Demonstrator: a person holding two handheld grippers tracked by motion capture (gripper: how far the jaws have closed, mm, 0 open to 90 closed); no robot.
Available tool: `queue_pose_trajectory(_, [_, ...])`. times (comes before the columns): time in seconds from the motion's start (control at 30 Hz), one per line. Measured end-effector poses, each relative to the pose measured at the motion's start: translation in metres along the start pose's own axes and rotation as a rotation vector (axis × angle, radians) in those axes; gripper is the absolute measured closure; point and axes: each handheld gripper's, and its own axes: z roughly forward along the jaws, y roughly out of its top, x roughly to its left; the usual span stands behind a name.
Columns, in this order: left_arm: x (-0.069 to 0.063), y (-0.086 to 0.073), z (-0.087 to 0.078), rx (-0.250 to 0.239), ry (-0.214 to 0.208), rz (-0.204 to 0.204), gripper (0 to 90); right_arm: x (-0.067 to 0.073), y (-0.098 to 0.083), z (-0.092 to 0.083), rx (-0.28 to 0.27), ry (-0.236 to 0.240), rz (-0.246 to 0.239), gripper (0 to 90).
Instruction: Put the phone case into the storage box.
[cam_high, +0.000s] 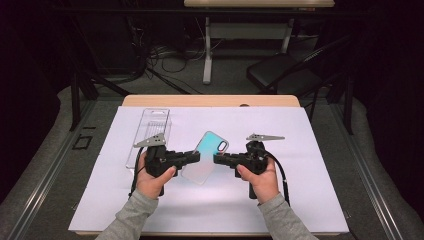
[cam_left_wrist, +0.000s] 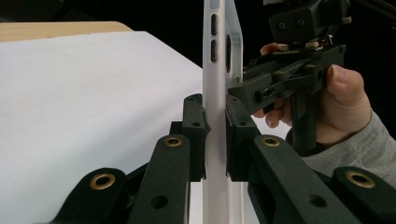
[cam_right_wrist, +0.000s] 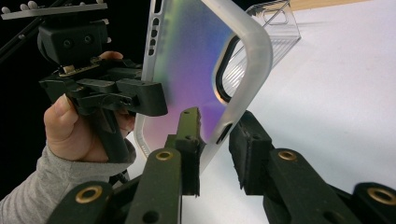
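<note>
Although the phone case (cam_high: 209, 156) is already off the table and held in the air between the two hands, the work looks to be in its middle; the pick-up is done, while the transfer, or whatever is to be fitted or placed, is still to come, and I cannot tell from these pictures where the case is meant to end up. It hangs tilted over the white sheet (cam_high: 300, 200) near the table's middle, clear of the paper; its back is frosted and iridescent, running from teal to violet, with a pale translucent rim, an oblong camera cut-out at one corner and small button slots along the edge; it looks empty, thin and probably a little flexible.

On its left edge the left gripper (cam_high: 196, 156) is clamped firmly, both pads pressing the rim as the left gripper view shows; on the opposite edge the right gripper (cam_high: 217, 159) has its jaws astride the rim near the camera cut-out, one pad against the case and the other with a small gap, so I judge it not yet gripping; no firm hold there.

Farther out, a clear plastic tray (cam_high: 150, 131) lies flat on the sheet just behind the left hand, apart from the case; beyond the table edge stand a dark folding chair (cam_high: 280, 72) and loose cables (cam_high: 165, 57) on the floor.
</note>
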Motion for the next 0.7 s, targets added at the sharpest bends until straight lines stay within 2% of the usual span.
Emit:
queue_pose_trajectory(0.27, [-0.0007, -0.0001, -0.0001, -0.004, -0.001, 0.0, 81.3, -0.002, -0.0002, -0.0006, -0.006, 0.022, 0.022, 76.5])
queue_pose_trajectory(0.7, [0.0004, -0.0009, 0.0003, 0.0, 0.001, -0.003, 81.3, -0.0042, -0.0014, -0.0001, -0.01, 0.029, 0.036, 77.4])
